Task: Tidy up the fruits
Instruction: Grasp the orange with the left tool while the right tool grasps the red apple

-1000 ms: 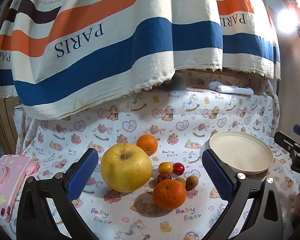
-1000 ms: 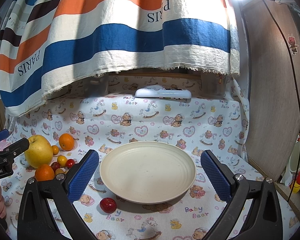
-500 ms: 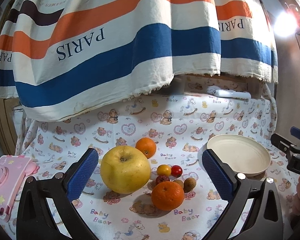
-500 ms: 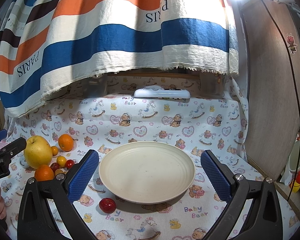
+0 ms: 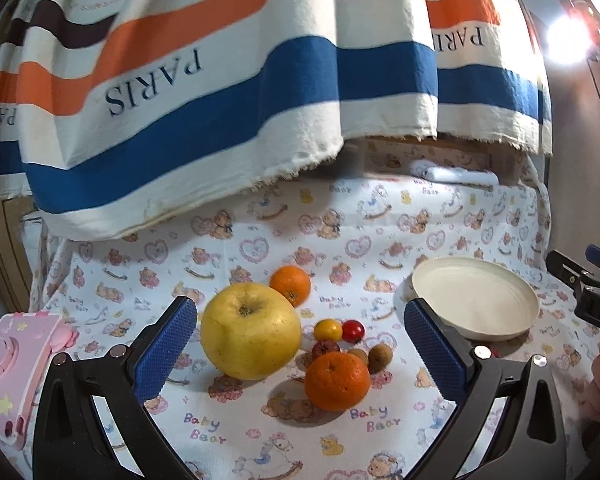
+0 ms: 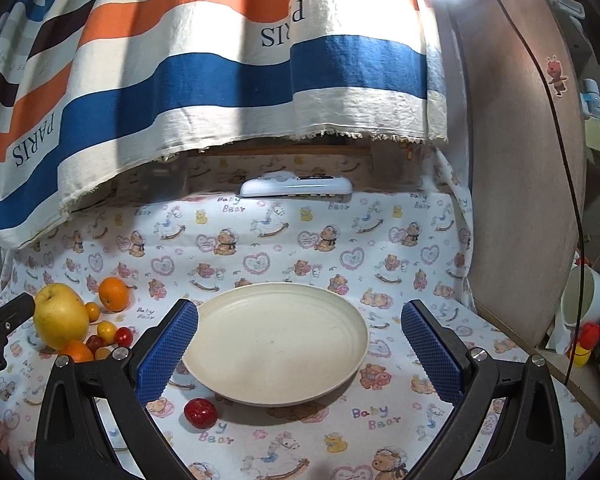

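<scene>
A big yellow apple (image 5: 251,338) lies on the bear-print cloth between the fingers of my open left gripper (image 5: 300,344). Around it lie a near orange (image 5: 337,381), a far orange (image 5: 290,285), a yellow tomato (image 5: 327,329), a red tomato (image 5: 353,331) and small brown fruits (image 5: 380,355). An empty cream plate (image 5: 476,304) stands to the right. In the right wrist view the plate (image 6: 276,338) sits between the fingers of my open right gripper (image 6: 299,346). A small red fruit (image 6: 200,413) lies by its near left rim; the fruit pile (image 6: 60,316) is far left.
A striped PARIS cloth (image 5: 228,80) hangs over the back. A white remote-like device (image 6: 296,188) lies at the back edge. A pink toy (image 5: 8,368) sits at the left. A wooden panel (image 6: 524,184) and a white cup (image 6: 584,300) flank the right side.
The left gripper has shifted slightly left and back, so the fruit and plate sit a little further right in its view. The right gripper barely moved. Both stay open.
</scene>
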Tool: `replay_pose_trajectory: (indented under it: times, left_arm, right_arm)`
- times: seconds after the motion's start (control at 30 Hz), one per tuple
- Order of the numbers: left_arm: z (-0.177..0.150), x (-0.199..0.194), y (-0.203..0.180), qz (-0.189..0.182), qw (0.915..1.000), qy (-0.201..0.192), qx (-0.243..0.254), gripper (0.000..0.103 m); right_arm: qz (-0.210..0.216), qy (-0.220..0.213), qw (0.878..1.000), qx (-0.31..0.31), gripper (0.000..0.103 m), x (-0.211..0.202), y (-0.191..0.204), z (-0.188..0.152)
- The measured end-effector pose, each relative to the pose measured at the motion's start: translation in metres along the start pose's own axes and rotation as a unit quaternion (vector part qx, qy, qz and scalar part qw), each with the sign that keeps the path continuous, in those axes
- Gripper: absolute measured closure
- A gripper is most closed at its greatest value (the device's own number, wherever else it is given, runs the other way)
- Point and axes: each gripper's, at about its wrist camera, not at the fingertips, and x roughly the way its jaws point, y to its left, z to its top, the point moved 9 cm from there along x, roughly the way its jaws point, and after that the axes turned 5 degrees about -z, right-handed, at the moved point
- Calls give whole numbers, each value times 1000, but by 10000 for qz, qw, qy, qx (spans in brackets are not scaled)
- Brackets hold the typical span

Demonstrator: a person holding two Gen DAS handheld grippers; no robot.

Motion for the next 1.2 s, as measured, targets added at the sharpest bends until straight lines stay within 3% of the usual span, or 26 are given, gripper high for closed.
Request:
replay_pose_trajectory:
  times: [0.13, 0.27, 0.37, 0.53, 0.7, 0.83, 1.0, 1.2]
  left_arm:
    - [-7, 12, 6, -113, 9983, 536, -193, 6]
    - [-21, 28, 17, -346, 9910, 1151, -595, 35]
    - [-35, 40, 23, -625, 9806, 1568, -1000, 49]
    - [-35, 37, 14, -753, 9823, 1512, -811, 52]
    - [-38, 31, -18, -855, 9842, 1548, 6, 55]
    - [-56, 40, -30, -698, 9770, 1969, 430, 55]
    - [-60, 48, -22, -819, 9737, 2124, 73, 53]
    - [-69, 58, -15, -1037, 9628, 2459, -417, 53]
  right_arm:
    - [259, 271, 9991, -182, 1, 4, 11, -7]
    - [558, 611, 9965, -119, 9, 12, 16, -13]
    - [809, 879, 9928, 46, 13, 18, 17, -18]
    - [1215, 1321, 9831, 348, 26, 28, 17, -27]
    - [1412, 1508, 9772, 483, 37, 29, 19, -31]
    - [1457, 1500, 9771, 399, 41, 26, 25, -31]
    - [1505, 1418, 9782, 173, 45, 21, 35, -32]
    - [1549, 1411, 9778, -8, 46, 17, 45, -36]
